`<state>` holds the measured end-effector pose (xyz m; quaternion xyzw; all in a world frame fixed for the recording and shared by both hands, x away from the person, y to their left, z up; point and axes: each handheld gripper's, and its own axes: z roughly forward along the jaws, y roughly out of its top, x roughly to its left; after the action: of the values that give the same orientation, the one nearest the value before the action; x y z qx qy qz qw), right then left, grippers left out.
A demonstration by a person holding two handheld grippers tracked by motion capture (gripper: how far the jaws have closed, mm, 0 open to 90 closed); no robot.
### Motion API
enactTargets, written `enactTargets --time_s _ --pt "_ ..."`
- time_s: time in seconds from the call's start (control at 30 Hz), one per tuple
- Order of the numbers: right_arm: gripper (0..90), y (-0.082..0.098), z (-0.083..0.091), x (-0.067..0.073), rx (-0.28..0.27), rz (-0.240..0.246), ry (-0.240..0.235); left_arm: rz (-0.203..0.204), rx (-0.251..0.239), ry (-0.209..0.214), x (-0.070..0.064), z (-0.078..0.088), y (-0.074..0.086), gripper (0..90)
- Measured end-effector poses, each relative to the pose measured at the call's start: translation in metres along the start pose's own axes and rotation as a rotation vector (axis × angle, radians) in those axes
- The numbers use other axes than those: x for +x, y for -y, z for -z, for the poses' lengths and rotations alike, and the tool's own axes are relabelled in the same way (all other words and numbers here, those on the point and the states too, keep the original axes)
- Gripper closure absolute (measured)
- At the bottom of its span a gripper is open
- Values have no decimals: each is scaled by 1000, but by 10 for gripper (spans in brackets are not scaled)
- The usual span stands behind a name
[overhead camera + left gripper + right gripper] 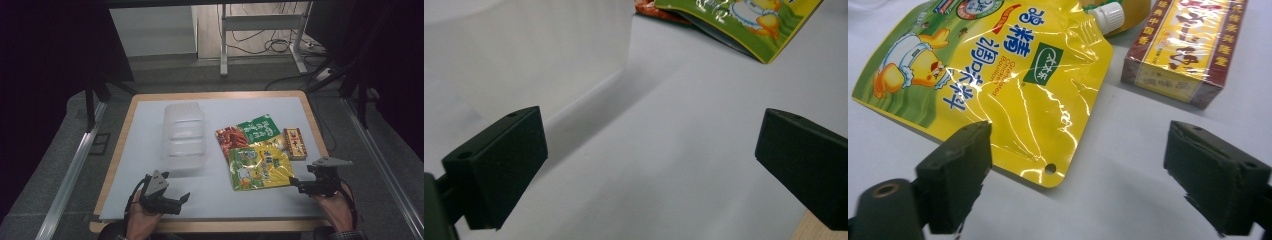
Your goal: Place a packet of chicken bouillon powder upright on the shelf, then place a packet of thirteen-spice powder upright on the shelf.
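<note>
Right gripper hangs wide open just short of the glossy yellow spouted pouch lying beside the clear plastic tub, so pinching that slick foil corner might just skid it away.

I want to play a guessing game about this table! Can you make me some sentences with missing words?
1. The yellow pouch has a cartoon ____ on it.
2. The right gripper has its jaws ____, with nothing between them.
3. The cap on the yellow pouch is coloured ____.
4. The clear plastic container lies to the ____ of the pouches in the high view.

Missing words: duck; open; white; left
</note>
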<state>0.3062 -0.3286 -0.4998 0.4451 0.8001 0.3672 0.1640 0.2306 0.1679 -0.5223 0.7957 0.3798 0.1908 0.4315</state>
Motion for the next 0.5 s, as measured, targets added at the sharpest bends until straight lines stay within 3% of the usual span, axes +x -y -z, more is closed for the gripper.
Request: enactTargets --time_s 0.2,0.37,0.5 --pt "66 0 -5 1 -1 28 -21 31 -46 -3 4 2 1 4" --pt "53 0 -6 0 -7 37 -23 18 -83 -3 5 4 0 8" --pt "52 0 -5 1 -9 39 -26 24 -85 0 6 4 0 14"
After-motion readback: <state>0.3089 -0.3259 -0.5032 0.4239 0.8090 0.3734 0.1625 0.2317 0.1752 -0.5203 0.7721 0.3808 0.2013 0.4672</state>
